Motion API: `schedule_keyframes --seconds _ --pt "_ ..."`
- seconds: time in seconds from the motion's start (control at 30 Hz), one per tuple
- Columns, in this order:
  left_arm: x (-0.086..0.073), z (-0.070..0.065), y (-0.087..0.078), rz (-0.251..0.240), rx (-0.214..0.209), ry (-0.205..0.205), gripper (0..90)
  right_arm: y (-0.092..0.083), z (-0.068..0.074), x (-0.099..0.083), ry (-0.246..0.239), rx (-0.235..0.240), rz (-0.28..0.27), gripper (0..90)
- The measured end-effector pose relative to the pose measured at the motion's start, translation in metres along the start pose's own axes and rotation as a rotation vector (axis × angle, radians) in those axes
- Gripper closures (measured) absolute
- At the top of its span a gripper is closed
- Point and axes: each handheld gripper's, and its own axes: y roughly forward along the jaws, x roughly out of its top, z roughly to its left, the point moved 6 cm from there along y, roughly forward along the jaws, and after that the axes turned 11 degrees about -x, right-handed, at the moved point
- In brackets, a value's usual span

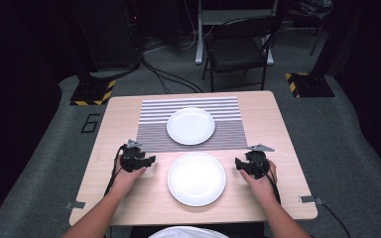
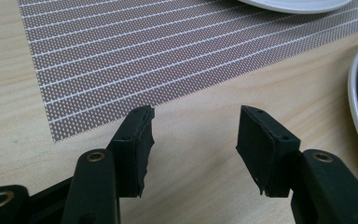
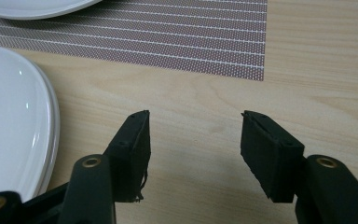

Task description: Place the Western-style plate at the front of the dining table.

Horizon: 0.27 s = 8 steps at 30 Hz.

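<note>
Near plate (image 1: 196,178): white, glossy, round, raised rim; sits on bare wooden table (image 1: 129,109), between the two grippers. Likely next to be handled; a pinch on the thin rim from each side, kept level, would suit the slick glaze.
Far plate (image 1: 190,126): same kind, on woven striped placemat (image 1: 154,134).
Left gripper (image 1: 146,160): jaws apart, empty.
Right gripper (image 1: 240,163): jaws apart, empty.

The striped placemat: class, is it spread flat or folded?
Spread flat. The striped placemat lies open on the table with its corners showing, no crease or doubled edge, and the far plate resting on it.
</note>
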Motion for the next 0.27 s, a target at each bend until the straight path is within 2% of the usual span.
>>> schedule_keyframes --seconds 0.2,0.27 --pt "0.0010 0.0012 0.0007 -0.018 0.007 0.009 44.1 0.0013 0.0016 -0.0010 -0.035 -0.003 -0.007 41.4" --pt "0.0007 0.0012 0.0010 -0.010 0.008 0.012 44.1 0.0035 0.0015 -0.0017 -0.039 0.001 0.000 40.4"
